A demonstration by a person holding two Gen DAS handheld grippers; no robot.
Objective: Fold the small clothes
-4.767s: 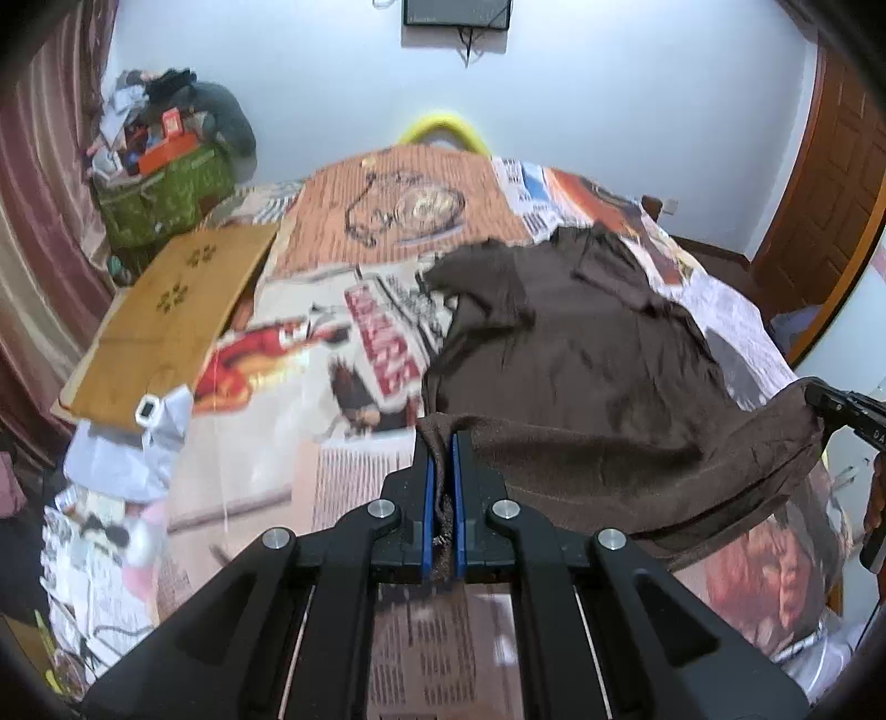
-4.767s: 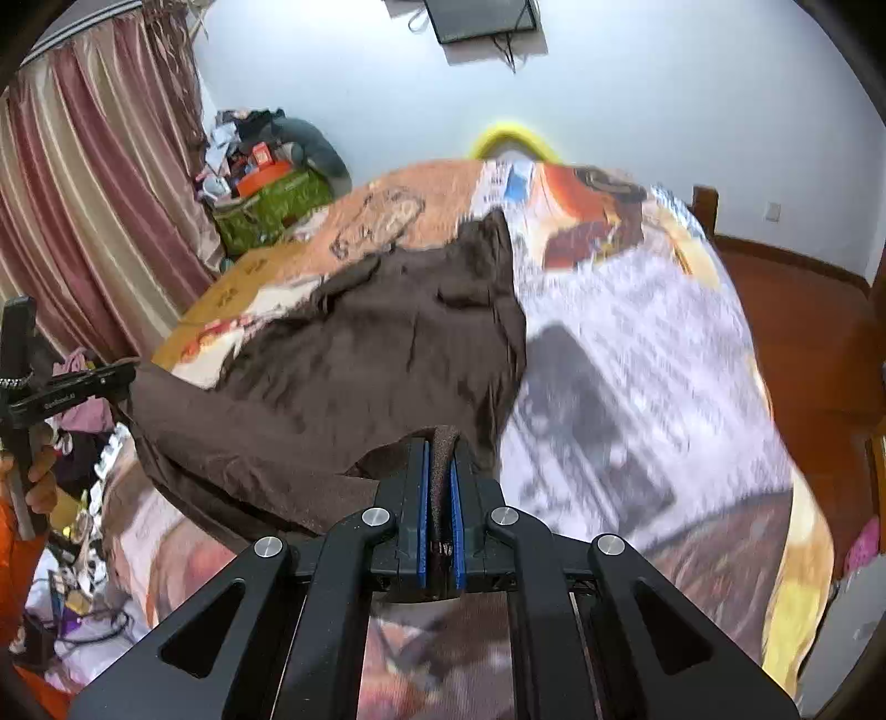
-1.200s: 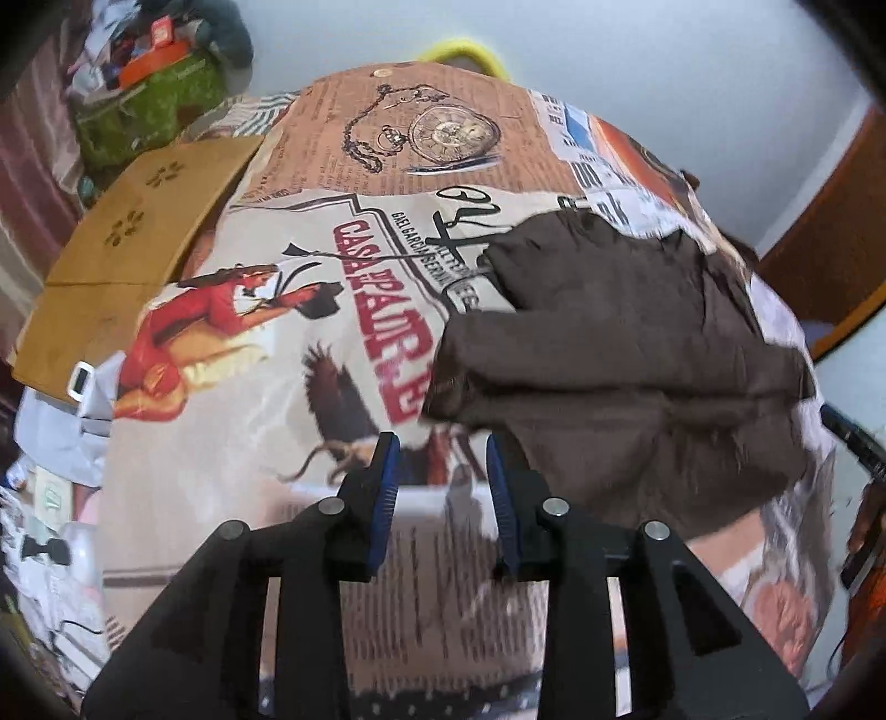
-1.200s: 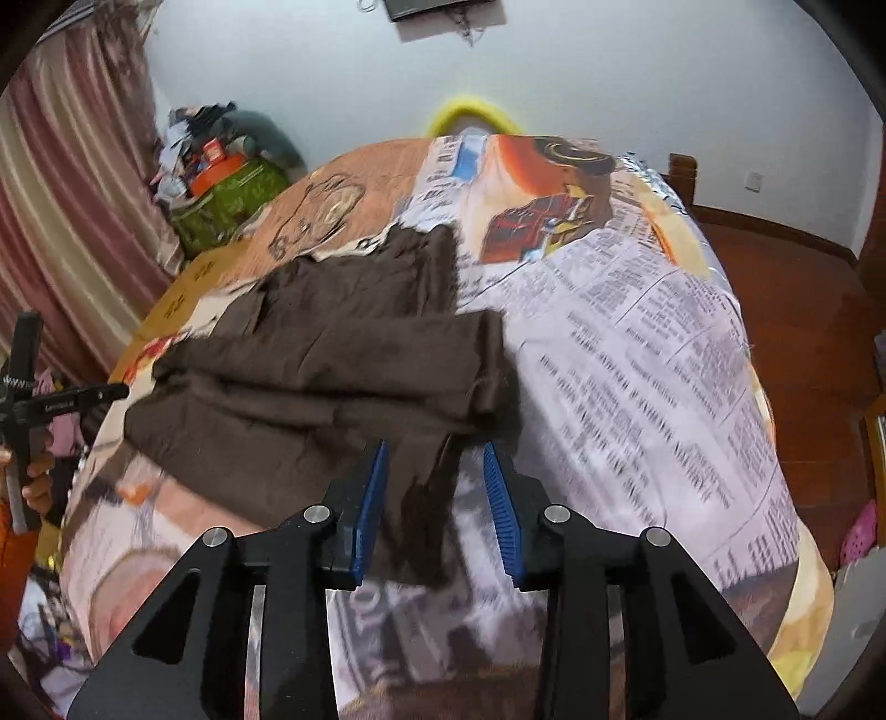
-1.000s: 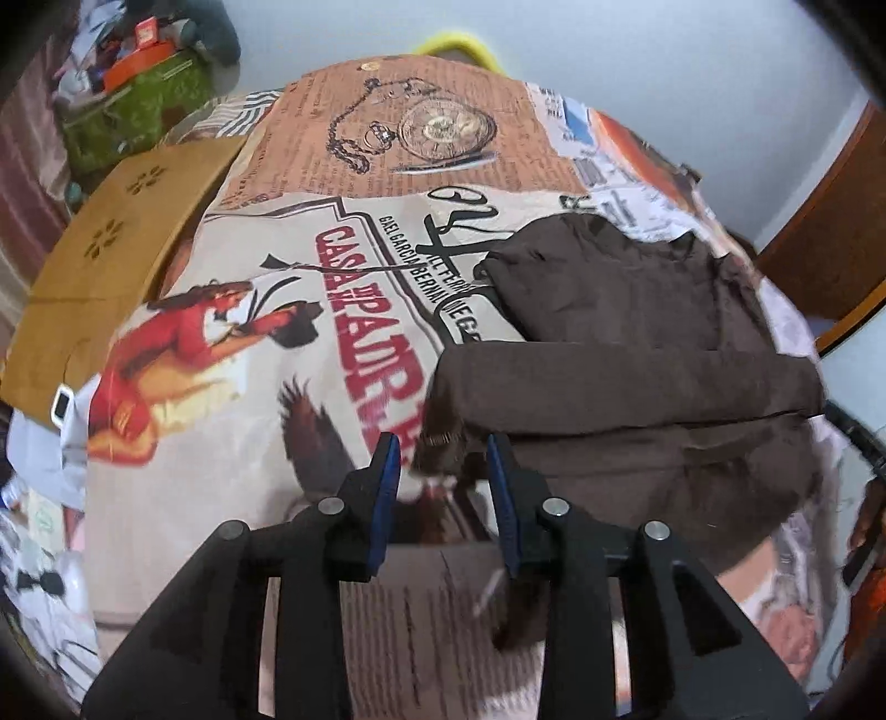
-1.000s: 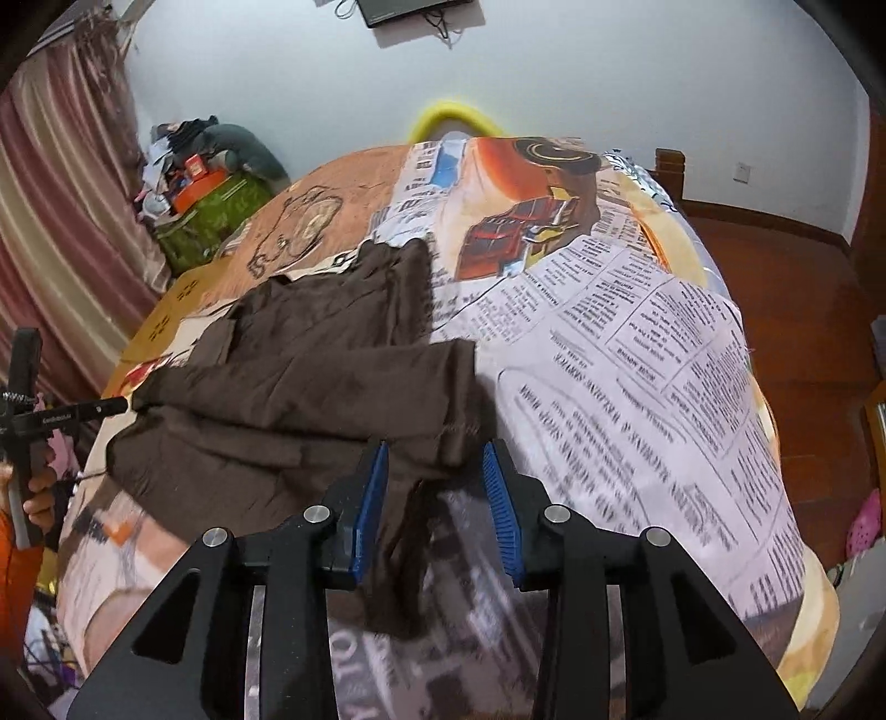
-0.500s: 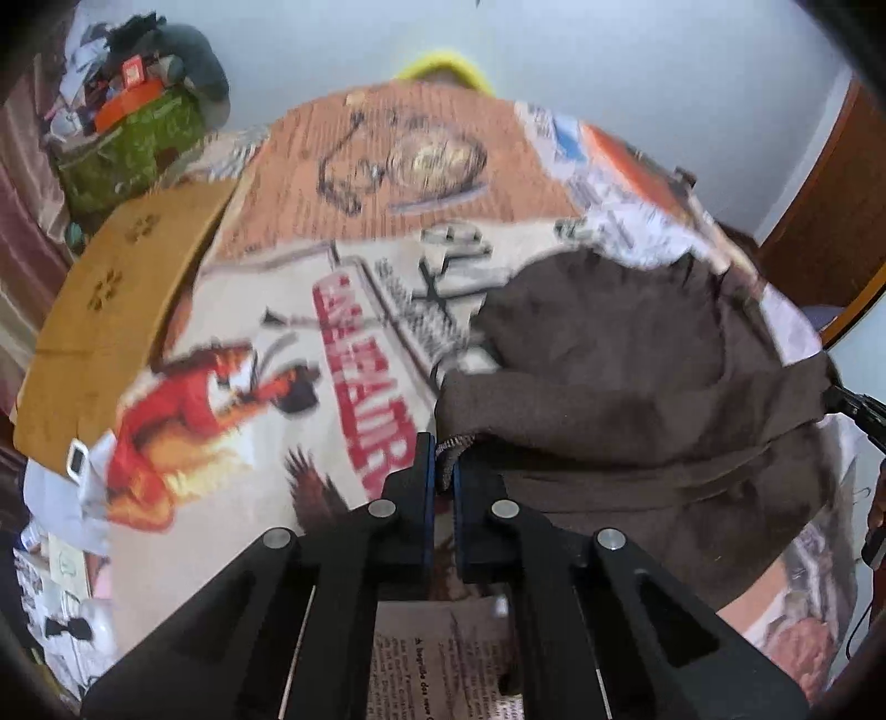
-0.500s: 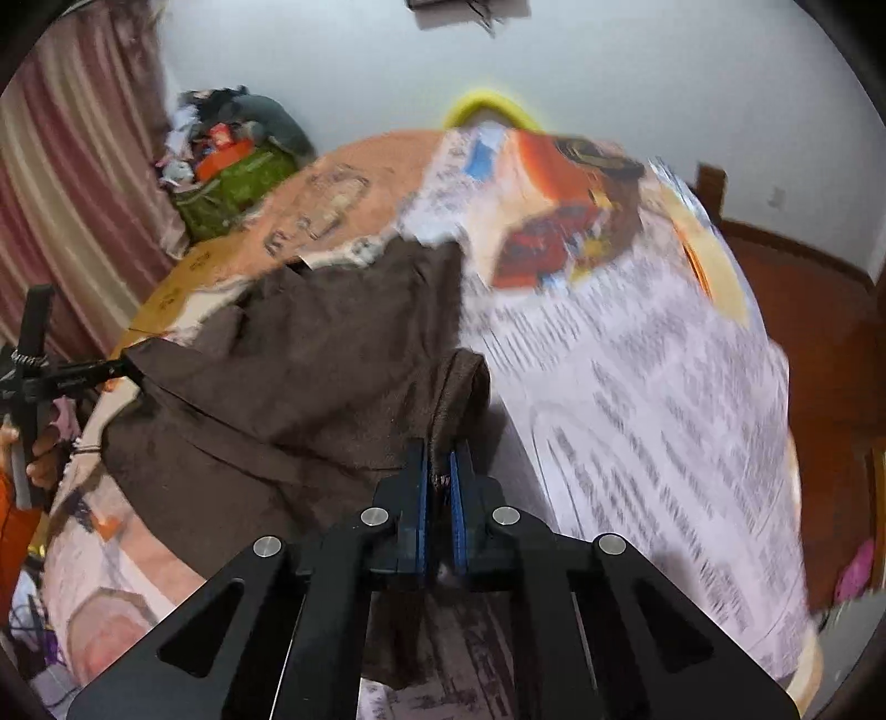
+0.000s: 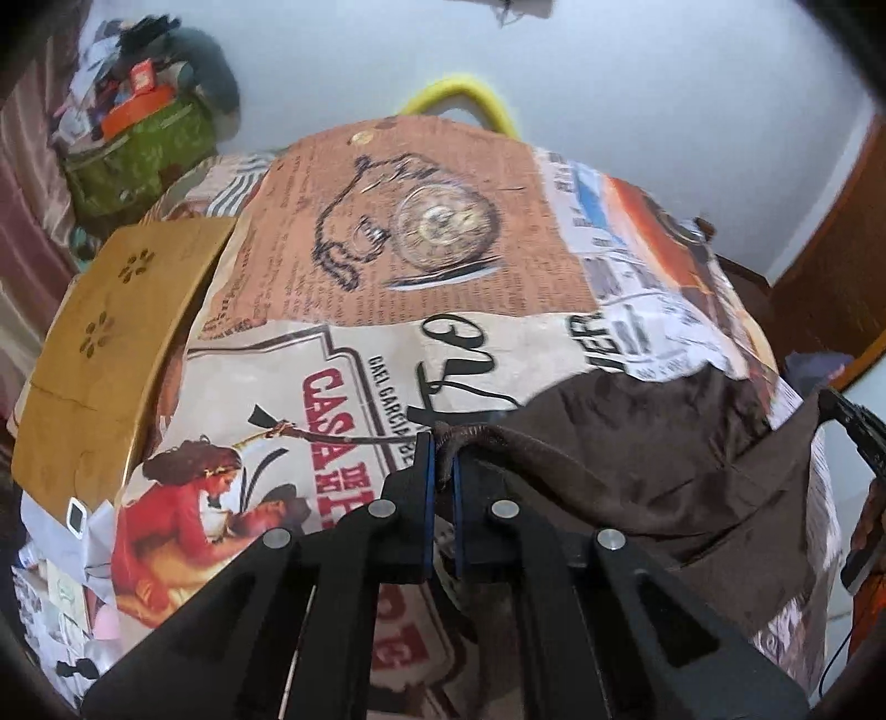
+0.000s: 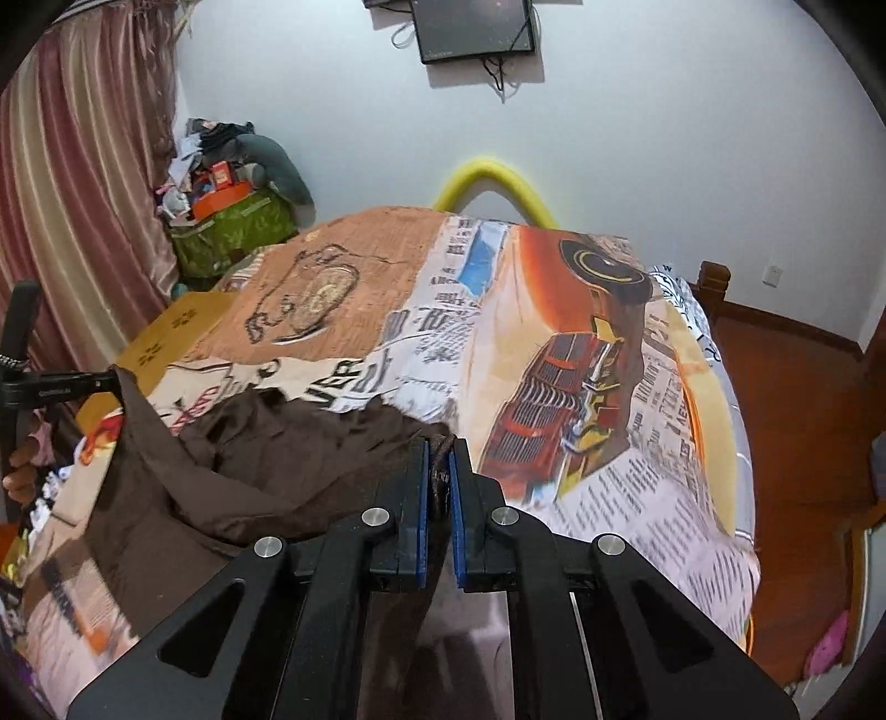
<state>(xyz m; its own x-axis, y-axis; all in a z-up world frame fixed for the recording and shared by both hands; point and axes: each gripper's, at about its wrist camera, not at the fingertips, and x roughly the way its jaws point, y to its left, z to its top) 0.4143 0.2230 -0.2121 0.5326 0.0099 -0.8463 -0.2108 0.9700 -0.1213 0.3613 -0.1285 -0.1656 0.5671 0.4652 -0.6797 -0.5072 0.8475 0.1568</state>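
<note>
Tools left (image 9: 440, 462) and right (image 10: 438, 468) each pinch brown garment's (image 9: 653, 476) edge.

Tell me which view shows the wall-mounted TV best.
The right wrist view: the wall-mounted TV sits nearly whole on the wall above the bed, its cables hanging below. The left wrist view shows only what seems its bottom edge and dangling cable at the top border, too little to recognise.

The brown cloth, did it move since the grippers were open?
Yes. The brown cloth is lifted at its near edge, pinched by both grippers, hanging above the printed bedsheet.
</note>
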